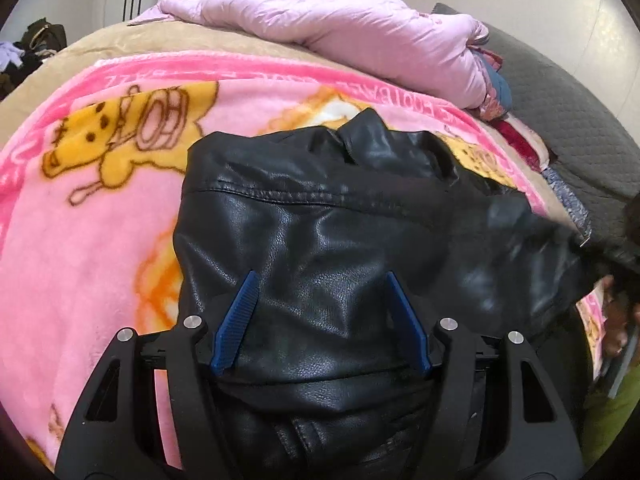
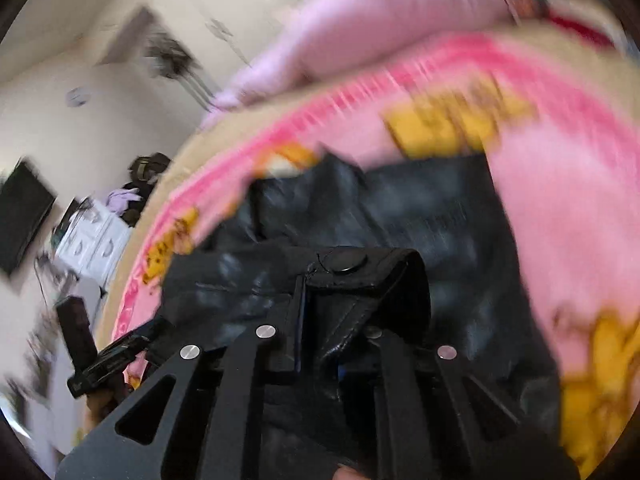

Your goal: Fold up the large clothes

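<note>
Black leather jacket (image 1: 320, 216) fills the centre of my left wrist view, lying on a pink cartoon blanket (image 1: 80, 208) that covers the bed. Its collar points toward the top of the frame, and a stitched seam runs across the upper part. My left gripper (image 1: 320, 292) sits at the bottom centre with its blue fingers (image 1: 236, 320) spread apart. A bulge of leather rises between them, but I cannot make out whether the pads actually press on it or merely stand on either side, so I cannot tell if it grips. The jacket's lower hem is hidden under the gripper's black frame. Toward the right edge a sleeve trails off, blurred, and something dark is cut off by the rim there. A pale pink quilt (image 1: 340, 32) is heaped along the top, with a grey cover (image 1: 560, 120) at the upper right.

My right wrist view is badly smeared, so most detail is lost. The jacket (image 2: 420, 208) shows as a dark streaked mass in the middle, on the same blanket (image 2: 560, 200). My right gripper (image 2: 308, 320) at the bottom centre is clenched on a fold of the leather: a strap or cuff with a round black snap button (image 2: 344, 262) arches over its tips. One finger is mostly hidden behind that fold. At the lower left a dark object appears, partly cut off by the frame, and I cannot identify it. The white furniture at the far left is too blurred to read.
</note>
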Available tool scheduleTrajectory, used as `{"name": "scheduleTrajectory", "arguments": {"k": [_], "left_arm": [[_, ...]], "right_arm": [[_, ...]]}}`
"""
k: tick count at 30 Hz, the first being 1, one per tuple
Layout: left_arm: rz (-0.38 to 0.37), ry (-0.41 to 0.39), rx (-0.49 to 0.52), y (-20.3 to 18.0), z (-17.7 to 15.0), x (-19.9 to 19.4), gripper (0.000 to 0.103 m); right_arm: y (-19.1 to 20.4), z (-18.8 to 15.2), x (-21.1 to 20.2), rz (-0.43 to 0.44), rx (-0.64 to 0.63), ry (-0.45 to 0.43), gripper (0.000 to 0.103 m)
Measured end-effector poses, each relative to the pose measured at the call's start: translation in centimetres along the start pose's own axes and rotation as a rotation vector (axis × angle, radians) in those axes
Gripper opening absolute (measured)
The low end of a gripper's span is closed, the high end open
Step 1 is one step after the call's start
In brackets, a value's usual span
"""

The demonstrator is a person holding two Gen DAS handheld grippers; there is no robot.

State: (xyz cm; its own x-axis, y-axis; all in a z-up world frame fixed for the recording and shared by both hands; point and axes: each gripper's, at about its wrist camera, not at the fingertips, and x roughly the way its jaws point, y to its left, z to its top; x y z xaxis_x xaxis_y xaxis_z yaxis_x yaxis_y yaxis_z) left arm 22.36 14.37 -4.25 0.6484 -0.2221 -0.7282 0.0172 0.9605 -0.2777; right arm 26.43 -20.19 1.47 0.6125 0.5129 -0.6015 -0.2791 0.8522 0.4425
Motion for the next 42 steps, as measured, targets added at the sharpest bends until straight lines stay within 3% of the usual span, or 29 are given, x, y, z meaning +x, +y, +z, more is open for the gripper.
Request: {"name": "scheduleTrajectory", "arguments": {"k": [3,9,11,14,17,20,22,23,24,25,27,32,37,42], "left_arm": [[0.009,0.007,0.008,-0.1,-0.3,0.5,0.057],[0.014,0.016,0.017,-0.1,-0.5,0.8,0.057],[0.012,0.015,0.016,-0.1,-0.5,0.9,0.057],[0.0,0.009,0.016,0.0,-0.2,0.3,0.057],[0.007,-0.054,0.016,0.0,0.9,-2.1,0.059],[0.027,-0.124,0.023,0.0,1.6,-4.0,0.059],[0.016,-0.127,0.007,0.1,1.6,-4.0,0.058],[0.017,-0.116,0.007,0.2,1.5,-3.6,0.056],[0.023,-0.097,0.014,0.1,1.3,-3.1,0.045],[0.024,-0.082,0.02,0.0,1.1,-2.7,0.033],[0.016,-0.048,0.033,-0.5,0.8,-1.9,0.027],[0.049,0.038,0.086,-1.6,-0.3,0.0,0.027],[0.007,0.061,0.034,-0.5,-0.6,0.9,0.027],[0.01,0.05,0.041,-0.7,-0.6,0.5,0.027]], "right_arm": [[1.1,1.3,-0.6,-0.023,-0.076,-0.053,0.01],[-1.7,-0.1,3.5,-0.165,-0.01,0.094,0.01],[-2.4,-0.6,4.3,-0.177,0.018,0.124,0.011],[-2.5,-1.1,4.4,-0.242,-0.003,0.135,0.034],[-2.5,-0.9,2.7,-0.241,-0.002,0.099,0.037],[-1.6,-0.4,0.5,-0.284,-0.05,0.002,0.038],[-0.6,0.1,0.0,-0.285,-0.101,-0.042,0.036],[0.0,0.4,0.0,-0.269,-0.124,-0.048,0.035],[0.6,0.4,0.2,-0.253,-0.145,-0.05,0.034],[1.6,0.4,0.7,-0.233,-0.18,-0.042,0.034],[2.6,0.5,1.8,-0.228,-0.226,-0.025,0.034],[4.3,0.0,5.9,-0.237,-0.316,0.082,0.034],[1.6,-1.5,9.5,-0.323,-0.269,0.238,0.03],[1.2,-1.9,9.8,-0.328,-0.265,0.233,0.031]]}}
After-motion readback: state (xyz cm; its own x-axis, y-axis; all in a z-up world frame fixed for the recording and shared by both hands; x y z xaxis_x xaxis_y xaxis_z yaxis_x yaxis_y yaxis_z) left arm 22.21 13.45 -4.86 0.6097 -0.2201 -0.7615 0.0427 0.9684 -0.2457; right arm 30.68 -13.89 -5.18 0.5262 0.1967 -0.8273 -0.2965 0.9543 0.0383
